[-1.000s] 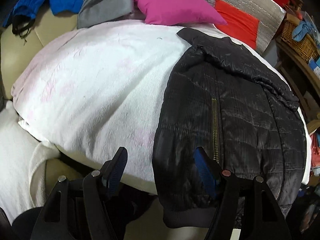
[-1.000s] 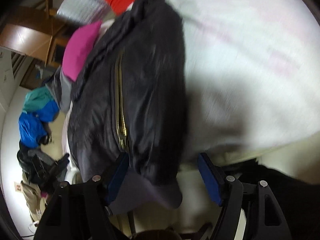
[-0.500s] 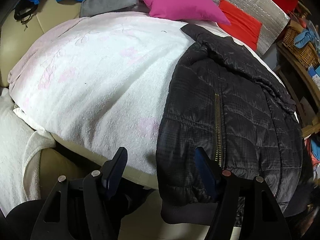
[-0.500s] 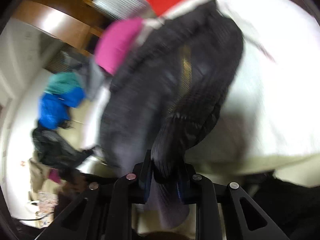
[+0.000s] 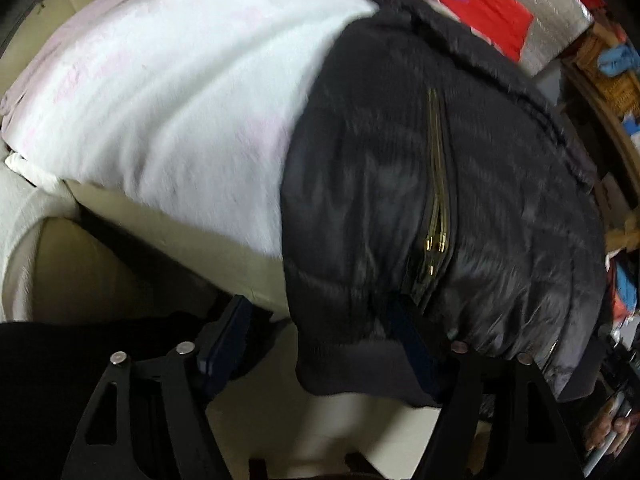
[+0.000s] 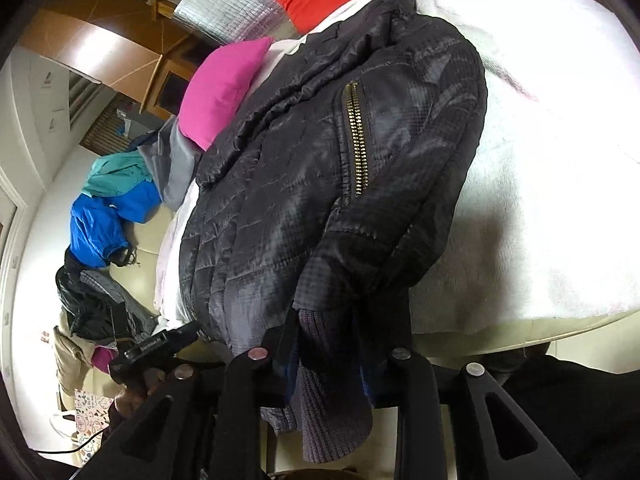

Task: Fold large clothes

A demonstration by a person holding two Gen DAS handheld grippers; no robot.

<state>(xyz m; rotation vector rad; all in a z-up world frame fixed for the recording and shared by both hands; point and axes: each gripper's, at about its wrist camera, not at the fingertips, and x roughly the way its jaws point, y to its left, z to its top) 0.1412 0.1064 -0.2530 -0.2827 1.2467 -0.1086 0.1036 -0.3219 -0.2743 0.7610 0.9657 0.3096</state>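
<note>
Black jacket (image 5: pixel 400 184) lies on the white blanket (image 5: pixel 168 92) of the bed, hem hanging over the near edge. Left view: left gripper (image 5: pixel 320 340) jaws apart and just widened, straddling the hem's corner, pads not pressing. Right view only: right gripper (image 6: pixel 326 360) clamped on the ribbed hem (image 6: pixel 332 392), grip just eased a little; blue clothes (image 6: pixel 108 216) piled at the far end. Both views: pink pillow (image 6: pixel 220 92) beside the collar.
</note>
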